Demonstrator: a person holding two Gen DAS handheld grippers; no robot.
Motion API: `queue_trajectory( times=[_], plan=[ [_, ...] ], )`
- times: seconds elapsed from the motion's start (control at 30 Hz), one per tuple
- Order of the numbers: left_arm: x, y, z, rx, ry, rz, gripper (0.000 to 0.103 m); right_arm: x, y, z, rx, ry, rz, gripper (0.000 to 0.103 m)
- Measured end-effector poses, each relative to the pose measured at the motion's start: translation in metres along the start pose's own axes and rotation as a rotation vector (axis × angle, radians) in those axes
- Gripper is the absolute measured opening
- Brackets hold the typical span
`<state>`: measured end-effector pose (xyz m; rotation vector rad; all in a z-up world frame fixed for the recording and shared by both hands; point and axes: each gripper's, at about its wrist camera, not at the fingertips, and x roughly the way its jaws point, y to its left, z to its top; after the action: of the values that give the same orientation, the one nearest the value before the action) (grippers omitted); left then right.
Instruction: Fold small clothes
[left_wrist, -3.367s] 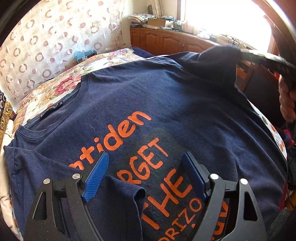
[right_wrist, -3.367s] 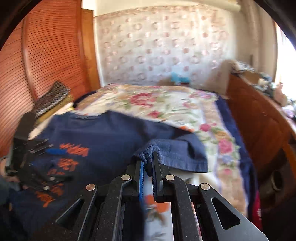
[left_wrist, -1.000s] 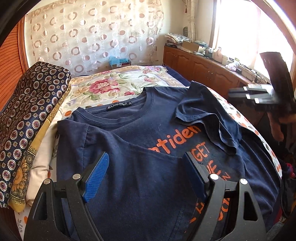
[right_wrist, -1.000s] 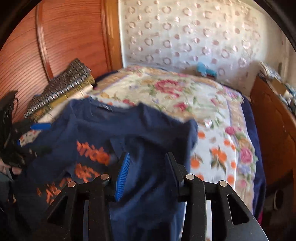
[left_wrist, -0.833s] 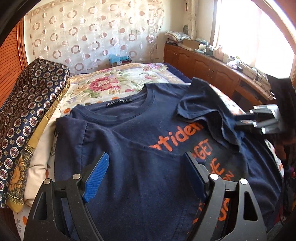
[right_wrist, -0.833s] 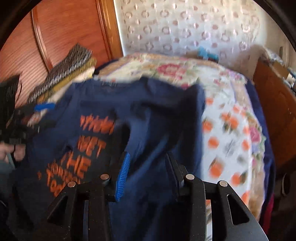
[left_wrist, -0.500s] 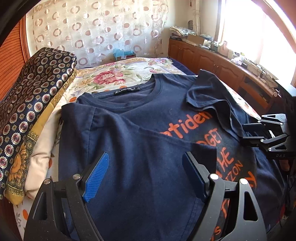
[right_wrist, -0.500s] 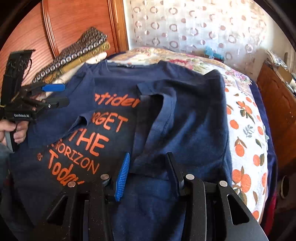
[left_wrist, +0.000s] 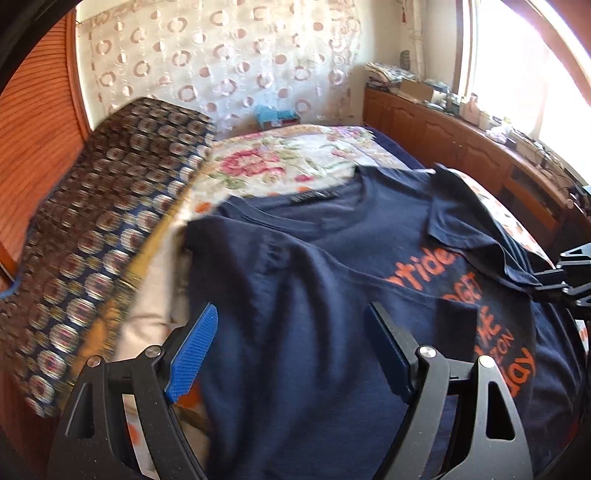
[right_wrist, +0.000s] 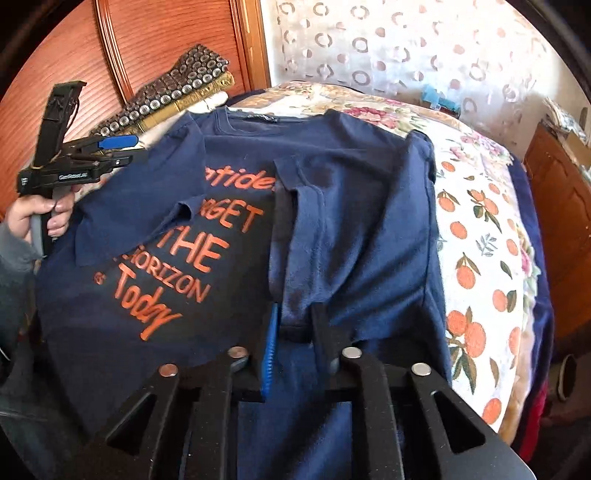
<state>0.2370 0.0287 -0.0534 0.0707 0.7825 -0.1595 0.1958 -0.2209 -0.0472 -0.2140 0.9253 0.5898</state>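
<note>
A navy T-shirt (left_wrist: 314, 295) with orange lettering lies front up on the bed, both sides folded inward over its chest. My left gripper (left_wrist: 291, 317) hovers open above the folded left side, with nothing between its fingers. It also shows in the right wrist view, where the left gripper (right_wrist: 138, 149) is held in a hand. My right gripper (right_wrist: 295, 321) is low over the T-shirt (right_wrist: 351, 240), its jaws closing. The end of the folded-in right sleeve (right_wrist: 295, 258) lies between them, with a gap still visible. The right gripper (left_wrist: 550, 284) also appears at the left wrist view's right edge.
A floral bedspread (left_wrist: 277, 162) covers the bed. Folded patterned bedding (left_wrist: 110, 221) is stacked along the left side. Wooden cabinets (left_wrist: 461, 140) with clutter run under the window on the right, and a wooden wardrobe (right_wrist: 147, 55) stands behind the left gripper.
The right gripper laid the sleeve over the shirt, let go, then came down to the sleeve's end with its jaws narrowing. The left gripper drifted sideways over the left fold, still open.
</note>
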Motion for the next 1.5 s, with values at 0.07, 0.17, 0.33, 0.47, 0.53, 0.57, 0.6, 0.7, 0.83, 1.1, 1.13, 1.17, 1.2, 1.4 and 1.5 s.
queue_trajectory(
  times=[0.07, 0.17, 0.33, 0.47, 0.53, 0.57, 0.6, 0.7, 0.83, 1.1, 1.13, 1.17, 1.2, 1.4, 1.5],
  plan=[
    [0.0, 0.014, 0.003, -0.012, -0.005, 0.002, 0.082, -0.005, 0.0, 0.007, -0.006, -0.039, -0.003, 0.04],
    [0.005, 0.037, 0.009, -0.038, 0.007, 0.023, 0.082, -0.015, -0.008, 0.019, -0.011, -0.109, -0.019, 0.054],
    [0.011, 0.05, 0.012, -0.059, 0.025, -0.009, 0.068, -0.008, -0.036, 0.044, 0.03, -0.145, -0.085, 0.055],
    [0.023, 0.046, 0.015, -0.051, 0.063, -0.041, 0.059, 0.015, -0.063, 0.066, 0.063, -0.139, -0.126, 0.055],
    [0.027, 0.043, 0.017, -0.049, 0.068, -0.049, 0.057, 0.028, -0.073, 0.073, 0.082, -0.13, -0.147, 0.055],
    [0.029, 0.041, 0.018, -0.048, 0.074, -0.045, 0.057, 0.036, -0.079, 0.077, 0.095, -0.122, -0.147, 0.055],
    [0.032, 0.041, 0.019, -0.05, 0.081, -0.033, 0.057, 0.042, -0.079, 0.08, 0.101, -0.116, -0.15, 0.055],
    [0.043, 0.042, 0.022, -0.06, 0.108, -0.008, 0.057, 0.062, -0.087, 0.091, 0.116, -0.1, -0.16, 0.055],
    [0.058, 0.037, 0.025, -0.053, 0.144, -0.018, 0.057, 0.073, -0.097, 0.098, 0.145, -0.097, -0.166, 0.055],
    [0.079, 0.032, 0.032, -0.055, 0.176, -0.023, 0.057, 0.084, -0.115, 0.111, 0.191, -0.104, -0.153, 0.055],
    [0.081, 0.032, 0.033, -0.057, 0.178, -0.026, 0.057, 0.086, -0.116, 0.112, 0.196, -0.101, -0.149, 0.055],
    [0.084, 0.032, 0.034, -0.06, 0.182, -0.027, 0.057, 0.089, -0.118, 0.113, 0.2, -0.096, -0.148, 0.055],
    [0.086, 0.031, 0.036, -0.06, 0.184, -0.026, 0.057, 0.091, -0.118, 0.113, 0.2, -0.091, -0.147, 0.055],
    [0.092, 0.032, 0.038, -0.061, 0.185, -0.019, 0.057, 0.101, -0.116, 0.121, 0.172, -0.06, -0.124, 0.055],
    [0.092, 0.031, 0.039, -0.052, 0.173, -0.028, 0.038, 0.103, -0.115, 0.124, 0.145, -0.06, -0.131, 0.05]
  ],
)
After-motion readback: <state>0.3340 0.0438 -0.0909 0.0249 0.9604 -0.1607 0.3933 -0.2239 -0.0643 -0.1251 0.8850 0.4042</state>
